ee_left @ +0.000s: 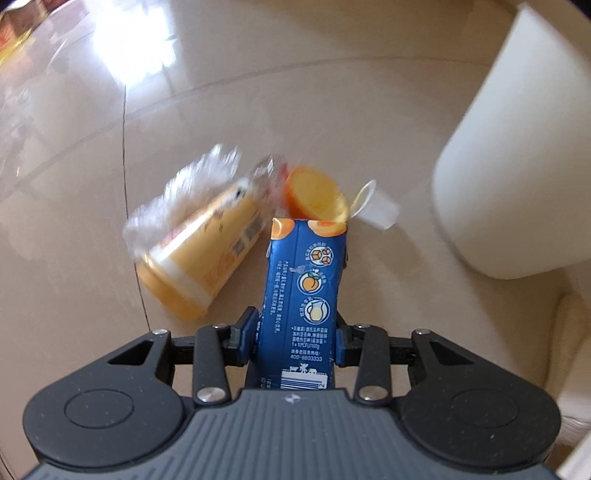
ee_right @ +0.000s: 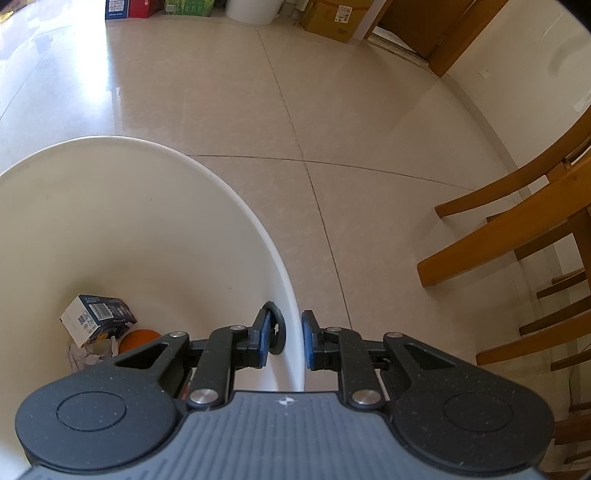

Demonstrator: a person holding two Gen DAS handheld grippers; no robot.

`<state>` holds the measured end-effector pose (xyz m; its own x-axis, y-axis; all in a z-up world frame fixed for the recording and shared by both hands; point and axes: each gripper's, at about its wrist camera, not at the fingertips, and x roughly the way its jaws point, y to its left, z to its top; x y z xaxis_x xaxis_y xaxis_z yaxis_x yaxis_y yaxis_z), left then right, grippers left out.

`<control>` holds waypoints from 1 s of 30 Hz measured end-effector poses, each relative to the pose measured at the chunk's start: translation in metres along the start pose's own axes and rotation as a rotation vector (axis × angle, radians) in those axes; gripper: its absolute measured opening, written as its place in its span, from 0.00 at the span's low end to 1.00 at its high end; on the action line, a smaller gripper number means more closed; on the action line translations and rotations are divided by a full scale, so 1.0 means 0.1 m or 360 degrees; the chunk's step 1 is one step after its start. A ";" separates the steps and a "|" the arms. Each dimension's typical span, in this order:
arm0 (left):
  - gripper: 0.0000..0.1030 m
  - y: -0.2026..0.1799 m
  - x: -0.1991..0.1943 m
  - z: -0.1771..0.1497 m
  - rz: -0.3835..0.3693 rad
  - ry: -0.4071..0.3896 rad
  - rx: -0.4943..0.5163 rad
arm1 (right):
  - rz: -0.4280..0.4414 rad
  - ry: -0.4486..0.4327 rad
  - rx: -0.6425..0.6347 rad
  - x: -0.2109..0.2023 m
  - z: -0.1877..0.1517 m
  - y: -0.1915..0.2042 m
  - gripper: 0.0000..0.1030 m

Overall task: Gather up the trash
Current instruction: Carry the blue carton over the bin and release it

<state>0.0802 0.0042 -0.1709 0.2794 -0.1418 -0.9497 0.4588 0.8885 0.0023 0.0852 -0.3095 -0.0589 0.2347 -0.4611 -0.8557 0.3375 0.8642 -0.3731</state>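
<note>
My left gripper (ee_left: 295, 321) is shut on a blue drink carton (ee_left: 306, 280), which points forward above the tiled floor. Just beyond it on the floor lie a yellow cup (ee_left: 199, 258) with crumpled clear plastic on it, an orange lid (ee_left: 314, 195) and a small clear cup (ee_left: 376, 206). The white bin (ee_left: 517, 166) stands to the right of them. In the right wrist view my right gripper (ee_right: 286, 332) is shut on the bin's rim (ee_right: 258, 229), one finger inside and one outside. Inside the bin lie a small box (ee_right: 96, 317), an orange object (ee_right: 138, 338) and crumpled paper (ee_right: 83, 358).
A wooden chair (ee_right: 517, 221) stands to the right of the bin. Cardboard boxes (ee_right: 332, 18) and a white bucket (ee_right: 253, 11) line the far wall beside a wooden door frame (ee_right: 443, 44). Glossy beige tiles (ee_right: 332, 110) stretch between them and the bin.
</note>
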 end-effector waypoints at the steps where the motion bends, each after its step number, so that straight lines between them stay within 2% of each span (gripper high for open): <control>1: 0.37 -0.04 -0.12 0.06 -0.0011 -0.0021 0.0034 | 0.0004 0.0001 0.0004 0.00 0.00 -0.01 0.20; 9: 0.37 -0.52 -0.97 0.67 -0.0127 -0.0194 0.0264 | 0.0016 0.0014 0.0004 0.00 0.02 -0.02 0.20; 16: 0.37 -1.16 -1.40 1.11 -0.0263 -0.0320 0.0446 | 0.0119 0.0049 0.0092 0.01 0.04 -0.17 0.20; 23: 0.37 -1.68 -1.39 1.31 -0.0357 -0.0360 0.0546 | 0.0211 0.0092 0.0190 0.04 0.06 -0.29 0.20; 30: 0.37 -1.86 -1.27 1.37 -0.0395 -0.0311 0.0568 | 0.0240 0.0098 0.0193 0.05 0.05 -0.31 0.19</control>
<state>0.0753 -0.2032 -0.0080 0.2623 -0.4410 -0.8583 0.7835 0.6165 -0.0773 0.0807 -0.3402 -0.0501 0.2357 -0.3118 -0.9204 0.4109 0.8903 -0.1964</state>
